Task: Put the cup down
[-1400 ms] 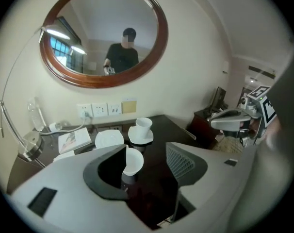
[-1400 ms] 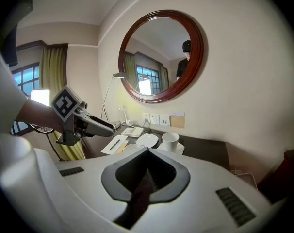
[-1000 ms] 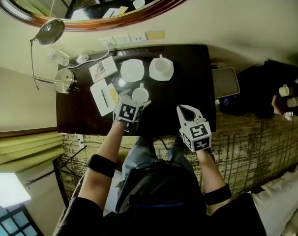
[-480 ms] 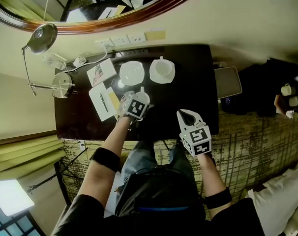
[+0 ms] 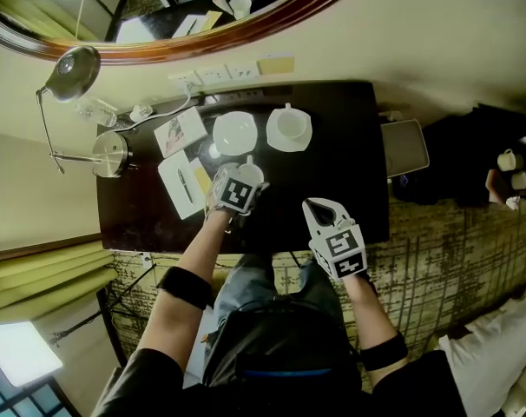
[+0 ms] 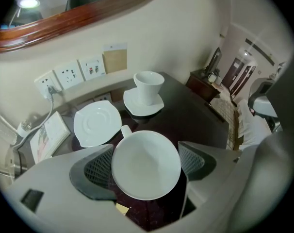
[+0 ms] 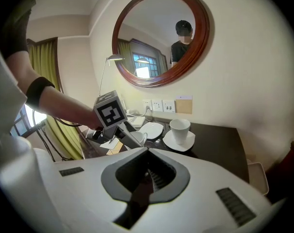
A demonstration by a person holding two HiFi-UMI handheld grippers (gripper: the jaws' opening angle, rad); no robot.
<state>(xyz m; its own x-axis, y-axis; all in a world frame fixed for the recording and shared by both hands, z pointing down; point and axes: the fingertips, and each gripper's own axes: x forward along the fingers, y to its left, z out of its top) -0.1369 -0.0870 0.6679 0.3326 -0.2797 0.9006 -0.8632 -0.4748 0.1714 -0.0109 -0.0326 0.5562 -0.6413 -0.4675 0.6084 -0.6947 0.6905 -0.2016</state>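
Item: cup, white, sitting upright between the jaws of the left gripper, its mouth facing back up the gripper and its handle pointing ahead-left toward the empty saucer. The jaws have just been closing and are pressing on both its sides. The dark table is lying directly below (contact not discernible). The right gripper is hanging clenched and empty, well off to the side

The dark worktop carries an empty saucer just beyond the left hand-held gripper, a second saucer beyond it to the right, and a notepad to its left.
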